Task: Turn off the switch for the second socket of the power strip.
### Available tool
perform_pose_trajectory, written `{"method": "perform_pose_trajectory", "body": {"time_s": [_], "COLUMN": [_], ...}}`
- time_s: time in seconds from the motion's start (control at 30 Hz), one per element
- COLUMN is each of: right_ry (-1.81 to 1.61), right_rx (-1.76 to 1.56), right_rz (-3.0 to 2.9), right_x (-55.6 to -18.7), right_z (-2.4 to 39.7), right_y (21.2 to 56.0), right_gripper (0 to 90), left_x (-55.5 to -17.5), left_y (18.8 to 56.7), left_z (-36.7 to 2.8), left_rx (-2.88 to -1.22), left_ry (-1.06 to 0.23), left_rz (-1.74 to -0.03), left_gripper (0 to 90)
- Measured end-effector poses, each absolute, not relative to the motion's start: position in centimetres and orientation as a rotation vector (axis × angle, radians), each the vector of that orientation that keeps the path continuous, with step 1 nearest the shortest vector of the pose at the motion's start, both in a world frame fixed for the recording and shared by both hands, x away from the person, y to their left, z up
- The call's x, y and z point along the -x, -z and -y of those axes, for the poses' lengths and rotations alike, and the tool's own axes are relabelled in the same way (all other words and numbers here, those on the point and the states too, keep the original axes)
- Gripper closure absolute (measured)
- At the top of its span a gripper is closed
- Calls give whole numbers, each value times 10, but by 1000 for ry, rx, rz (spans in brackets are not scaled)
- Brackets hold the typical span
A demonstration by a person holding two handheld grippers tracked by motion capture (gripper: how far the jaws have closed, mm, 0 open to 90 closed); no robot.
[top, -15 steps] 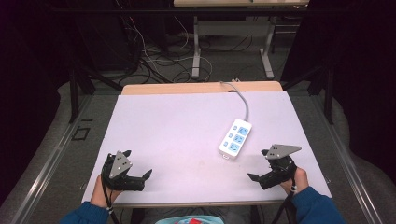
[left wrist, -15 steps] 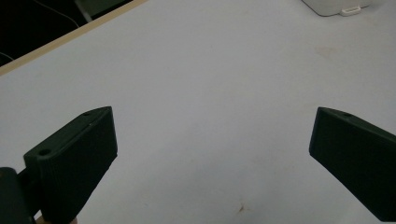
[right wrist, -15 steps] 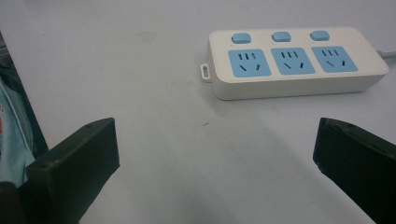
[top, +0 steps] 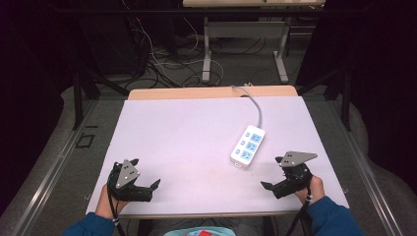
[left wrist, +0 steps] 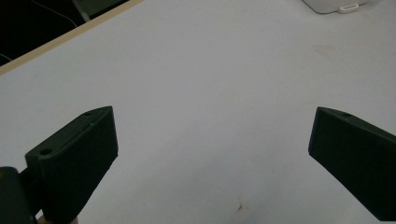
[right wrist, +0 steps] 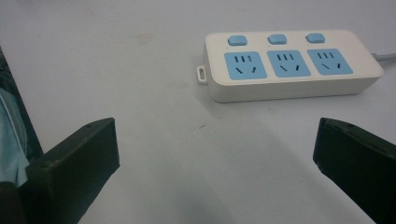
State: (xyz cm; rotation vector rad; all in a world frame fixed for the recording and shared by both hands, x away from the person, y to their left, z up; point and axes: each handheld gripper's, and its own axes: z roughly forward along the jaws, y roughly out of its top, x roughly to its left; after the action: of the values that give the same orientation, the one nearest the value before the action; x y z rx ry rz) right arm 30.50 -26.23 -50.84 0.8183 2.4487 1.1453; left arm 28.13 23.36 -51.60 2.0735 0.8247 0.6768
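A white power strip (top: 248,146) with three blue sockets and blue switches lies on the pale table (top: 196,132), right of centre. Its grey cable (top: 255,105) runs off the far edge. My right gripper (top: 270,173) hovers near the front right edge, open, with nothing between its jaws. In the right gripper view the power strip (right wrist: 289,65) lies a short way ahead of the open gripper (right wrist: 217,135). My left gripper (top: 146,172) is at the front left, open and holding nothing. In the left gripper view the gripper (left wrist: 215,126) faces bare table, with a corner of the strip (left wrist: 334,4) at the top edge.
A wooden strip (top: 211,92) borders the table's far edge. Beyond it are a dark floor with tangled cables (top: 162,59) and the metal legs of another table (top: 209,49). A blue sleeve (top: 329,216) comes in at the bottom right.
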Motion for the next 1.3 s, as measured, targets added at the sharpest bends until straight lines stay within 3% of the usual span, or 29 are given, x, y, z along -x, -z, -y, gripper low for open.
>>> {"method": "perform_pose_trajectory", "body": {"time_s": [1.3], "right_ry": [-1087], "right_rx": [-830], "right_rz": [-2414], "right_x": [-324], "right_z": [254], "right_y": [499], "right_gripper": [2], "left_x": [-282], "left_y": [517], "left_z": [-231], "left_rx": [-2097], "left_ry": [-677], "left_rz": [-813], "left_gripper": [16]}}
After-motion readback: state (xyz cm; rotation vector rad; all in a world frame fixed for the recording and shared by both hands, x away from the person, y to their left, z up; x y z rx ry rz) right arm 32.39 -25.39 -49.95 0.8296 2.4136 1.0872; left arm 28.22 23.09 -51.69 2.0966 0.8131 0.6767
